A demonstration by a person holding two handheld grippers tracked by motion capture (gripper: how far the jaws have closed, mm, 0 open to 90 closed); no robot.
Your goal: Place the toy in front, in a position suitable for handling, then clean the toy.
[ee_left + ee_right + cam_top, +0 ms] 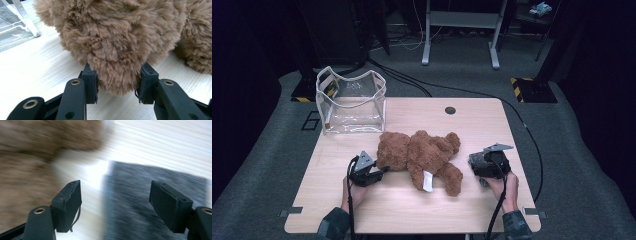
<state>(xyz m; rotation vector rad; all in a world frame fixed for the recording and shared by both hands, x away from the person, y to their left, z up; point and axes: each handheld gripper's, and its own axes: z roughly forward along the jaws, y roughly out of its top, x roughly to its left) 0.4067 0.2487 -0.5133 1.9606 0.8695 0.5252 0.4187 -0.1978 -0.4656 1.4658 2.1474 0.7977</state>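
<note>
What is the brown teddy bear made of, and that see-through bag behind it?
The brown teddy bear looks like soft plush: long, shaggy, matte fibres show up close, and a white sewn-in tag hangs from it. The see-through bag seems to be clear flexible plastic, probably vinyl: it is glossy, you can see through it, and its white-edged rim sags.

Left gripper [117, 83]: both jaws flank a rounded lobe of the brown plush bear [117, 37], apparently pressing its fur. Bear rests on the pale wooden bench [32, 70]. Clear plastic container [15, 25] at upper left.
</note>
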